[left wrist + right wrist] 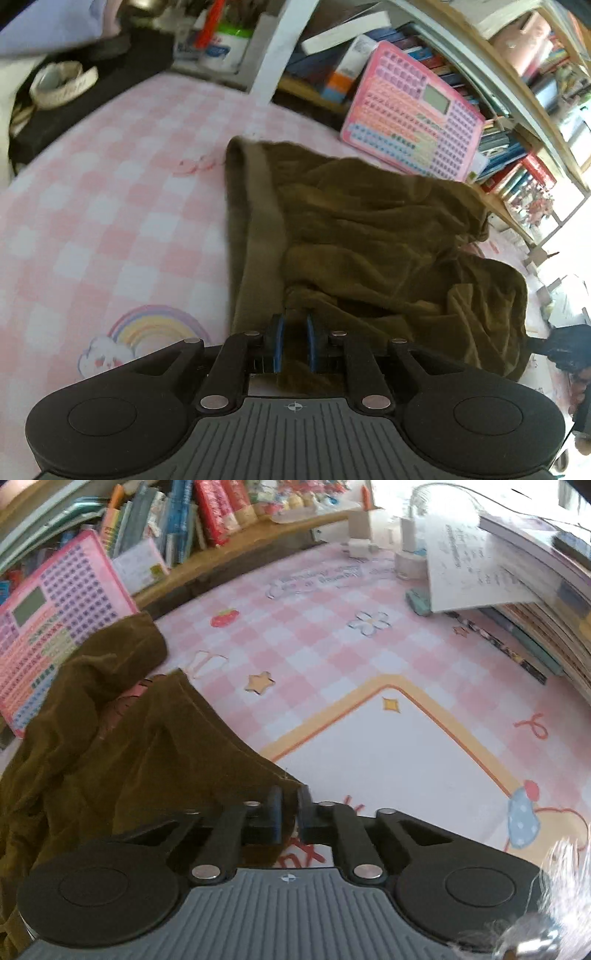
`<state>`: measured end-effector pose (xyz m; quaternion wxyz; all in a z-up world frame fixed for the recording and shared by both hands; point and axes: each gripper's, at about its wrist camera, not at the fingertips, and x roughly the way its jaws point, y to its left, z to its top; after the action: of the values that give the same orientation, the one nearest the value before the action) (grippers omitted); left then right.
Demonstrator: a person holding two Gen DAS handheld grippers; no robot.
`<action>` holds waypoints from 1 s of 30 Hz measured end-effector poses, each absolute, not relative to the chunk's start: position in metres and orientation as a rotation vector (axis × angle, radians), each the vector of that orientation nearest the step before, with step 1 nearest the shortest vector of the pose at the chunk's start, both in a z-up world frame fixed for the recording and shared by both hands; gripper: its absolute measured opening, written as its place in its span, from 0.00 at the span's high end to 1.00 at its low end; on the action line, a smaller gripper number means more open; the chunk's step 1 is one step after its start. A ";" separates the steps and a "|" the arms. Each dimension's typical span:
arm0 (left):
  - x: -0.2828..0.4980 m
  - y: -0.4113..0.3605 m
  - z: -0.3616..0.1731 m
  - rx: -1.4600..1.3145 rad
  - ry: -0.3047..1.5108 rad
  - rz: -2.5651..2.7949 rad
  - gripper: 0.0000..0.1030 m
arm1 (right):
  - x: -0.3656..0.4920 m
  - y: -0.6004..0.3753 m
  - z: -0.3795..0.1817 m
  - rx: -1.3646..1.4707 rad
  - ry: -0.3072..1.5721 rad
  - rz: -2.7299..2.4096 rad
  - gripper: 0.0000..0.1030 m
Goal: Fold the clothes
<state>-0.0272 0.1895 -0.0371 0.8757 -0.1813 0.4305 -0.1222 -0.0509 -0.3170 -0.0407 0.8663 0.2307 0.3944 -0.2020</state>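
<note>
Both grippers pinch the olive-brown garment (369,229): the left gripper (294,334) beside its ribbed waistband (258,236), the right gripper (289,806) at a corner, over the pink checked desk mat (332,657).

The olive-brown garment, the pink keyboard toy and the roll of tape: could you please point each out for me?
olive-brown garment (369,236), left wrist view, crumpled middle.
pink keyboard toy (413,110), left wrist view, key field.
roll of tape (62,83), left wrist view, outer band.

We count one brown garment (369,236), one pink toy keyboard (413,110), one roll of tape (62,83) and two claws, the left claw (294,341) and the right claw (290,812), each pinching cloth.
</note>
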 end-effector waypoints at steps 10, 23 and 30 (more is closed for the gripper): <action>-0.021 0.190 -0.036 -0.365 0.934 -0.327 0.86 | -0.157 -0.294 0.059 0.289 0.482 -0.431 0.95; -0.029 0.224 -0.029 -0.428 0.935 -0.278 0.79 | -0.172 -0.295 -0.034 0.269 0.933 -0.667 0.93; -0.038 0.233 -0.033 -0.514 0.983 -0.301 0.56 | -0.166 -0.291 -0.020 0.216 0.862 -0.713 0.72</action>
<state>-0.0378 0.2325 -0.0334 0.8394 -0.2429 0.4649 -0.1423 -0.1660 -0.2908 -0.0198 0.8421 0.1023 0.4081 -0.3376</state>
